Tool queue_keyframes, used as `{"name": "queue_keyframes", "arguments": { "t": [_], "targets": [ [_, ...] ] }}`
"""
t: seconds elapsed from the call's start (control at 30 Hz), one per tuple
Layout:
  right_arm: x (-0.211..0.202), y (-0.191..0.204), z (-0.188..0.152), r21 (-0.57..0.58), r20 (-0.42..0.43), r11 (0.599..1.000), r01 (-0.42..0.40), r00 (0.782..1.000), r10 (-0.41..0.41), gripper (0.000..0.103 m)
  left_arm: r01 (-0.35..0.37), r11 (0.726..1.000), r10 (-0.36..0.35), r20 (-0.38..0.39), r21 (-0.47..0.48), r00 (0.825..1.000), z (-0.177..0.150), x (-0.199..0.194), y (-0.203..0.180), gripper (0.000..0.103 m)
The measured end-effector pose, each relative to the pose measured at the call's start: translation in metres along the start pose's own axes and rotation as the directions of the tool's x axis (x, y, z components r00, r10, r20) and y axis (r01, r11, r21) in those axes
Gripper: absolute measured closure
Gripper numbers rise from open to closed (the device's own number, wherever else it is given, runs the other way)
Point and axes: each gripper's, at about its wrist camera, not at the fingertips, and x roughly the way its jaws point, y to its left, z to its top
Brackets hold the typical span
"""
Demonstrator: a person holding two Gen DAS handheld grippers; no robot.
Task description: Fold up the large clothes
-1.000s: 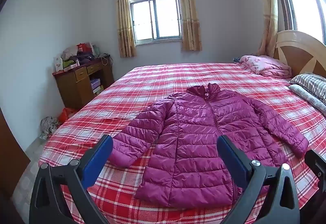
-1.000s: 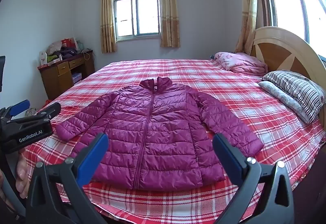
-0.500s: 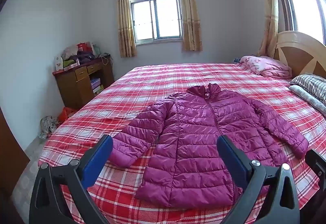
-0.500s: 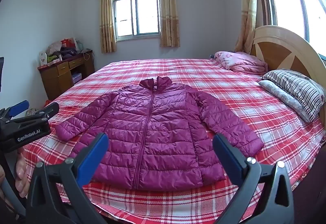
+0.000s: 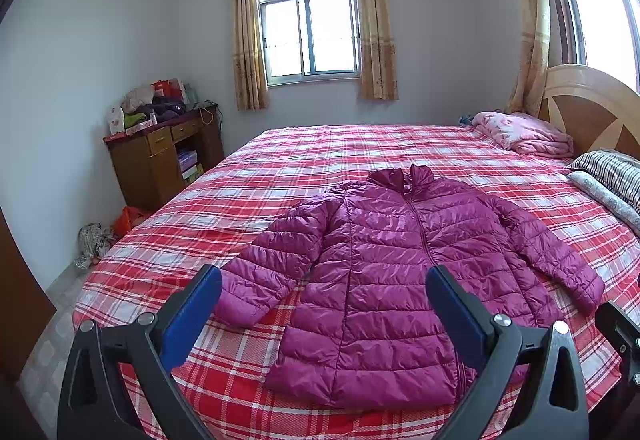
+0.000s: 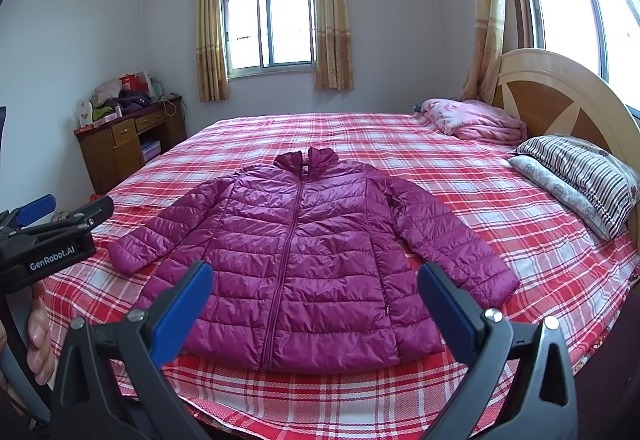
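A magenta quilted puffer jacket (image 5: 400, 272) lies flat and zipped on the red plaid bed (image 5: 320, 155), collar toward the window, both sleeves spread out. It also shows in the right wrist view (image 6: 304, 260). My left gripper (image 5: 322, 280) is open and empty, held above the bed's near edge, in front of the jacket's left sleeve and hem. My right gripper (image 6: 314, 274) is open and empty, held in front of the jacket's hem. The left gripper also shows at the left of the right wrist view (image 6: 60, 224).
A folded pink blanket (image 6: 476, 119) and striped pillows (image 6: 576, 171) lie by the wooden headboard (image 6: 560, 99) at the right. A brown desk (image 5: 160, 159) piled with clutter stands by the left wall. Bags (image 5: 104, 236) lie on the floor beside the bed.
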Motion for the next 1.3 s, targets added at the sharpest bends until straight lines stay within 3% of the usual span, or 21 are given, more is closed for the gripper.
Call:
{"name": "queue_keyframes", "arguments": {
  "t": [1.3],
  "targets": [
    [0.0054, 0.0031, -0.0063, -0.001, -0.017, 1.0, -0.01, 1.0, 0.01, 0.0, 0.005, 1.0, -0.005, -0.004, 0.001, 1.0, 0.0004, 0.0009, 0.0007, 0.001]
  ]
}}
